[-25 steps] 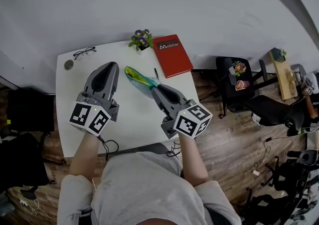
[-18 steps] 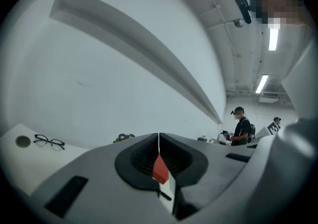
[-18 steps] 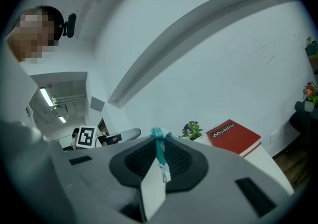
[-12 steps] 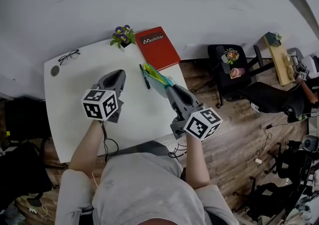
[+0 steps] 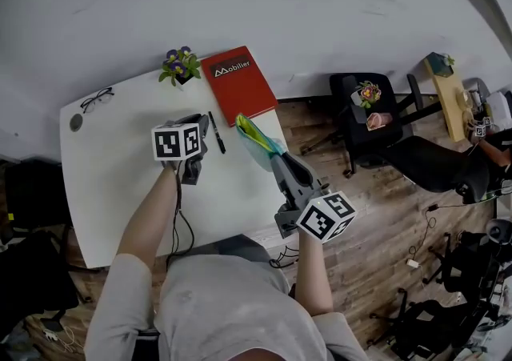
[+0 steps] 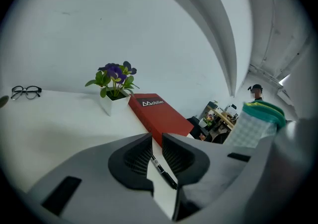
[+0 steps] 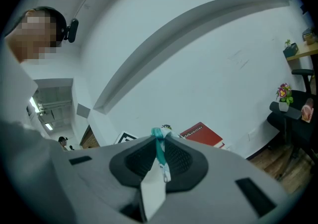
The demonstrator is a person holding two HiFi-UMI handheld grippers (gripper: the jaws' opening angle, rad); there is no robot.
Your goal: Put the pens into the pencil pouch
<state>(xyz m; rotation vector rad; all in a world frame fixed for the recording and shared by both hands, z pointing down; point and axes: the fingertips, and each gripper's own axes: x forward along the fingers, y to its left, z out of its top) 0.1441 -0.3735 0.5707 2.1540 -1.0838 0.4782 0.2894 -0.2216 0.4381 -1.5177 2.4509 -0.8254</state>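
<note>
Over the table (image 5: pixel 120 183), the right claw (image 7: pixel 160 141), clamped on the pencil pouch (image 5: pixel 254 139), has drifted nearer the red book (image 5: pixel 238 83). The left claw (image 6: pixel 156 143) has dropped, jaws narrowly apart and empty, toward the pen (image 5: pixel 216 132) just left of that book.

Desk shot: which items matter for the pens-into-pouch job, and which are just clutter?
Job:
- pen, lying on the table
- pencil pouch, pinched in the right tongs
- left tongs, open, aimed at the pen

Clutter:
- red book
- potted plant
- glasses
- small dark disc
</note>
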